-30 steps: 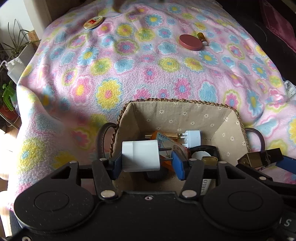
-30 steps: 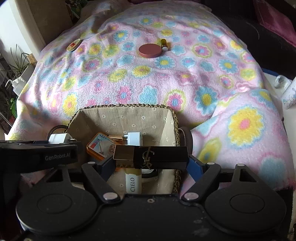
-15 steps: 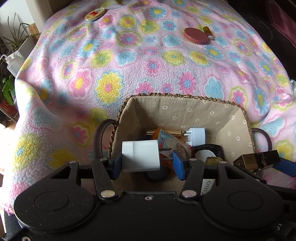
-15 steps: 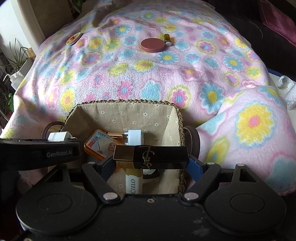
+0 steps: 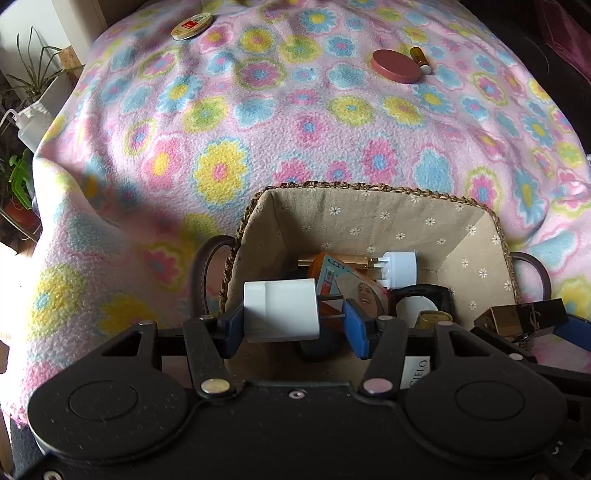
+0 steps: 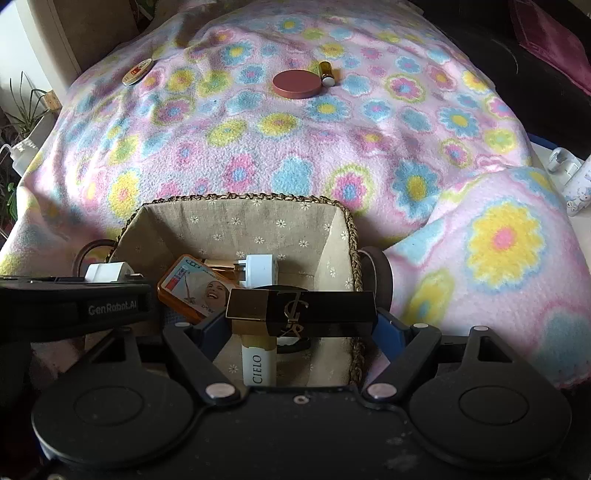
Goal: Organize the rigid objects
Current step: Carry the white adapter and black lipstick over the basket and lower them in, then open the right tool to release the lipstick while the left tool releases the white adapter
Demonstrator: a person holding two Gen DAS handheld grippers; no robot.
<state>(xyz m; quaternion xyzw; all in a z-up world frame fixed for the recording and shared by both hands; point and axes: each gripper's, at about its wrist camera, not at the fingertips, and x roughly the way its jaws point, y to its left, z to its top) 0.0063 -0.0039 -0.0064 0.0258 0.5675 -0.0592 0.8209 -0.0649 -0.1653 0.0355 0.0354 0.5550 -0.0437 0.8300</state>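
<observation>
**Woven rim, crowded floor**

Braided basket at lower centre leaves us little room inside. Our left gripper pinches a white charger over it; our right gripper clamps a black-gold case endwise. We read "CIELO" on a tube, "GenRobot.AI" alongside.

- Flowered fleece blanket — pink, covering the bed.
- Lined wicker basket rests on it, near edge.
- Far off: reddish round lid touching a small amber vial; an oval tin well apart.
</observation>
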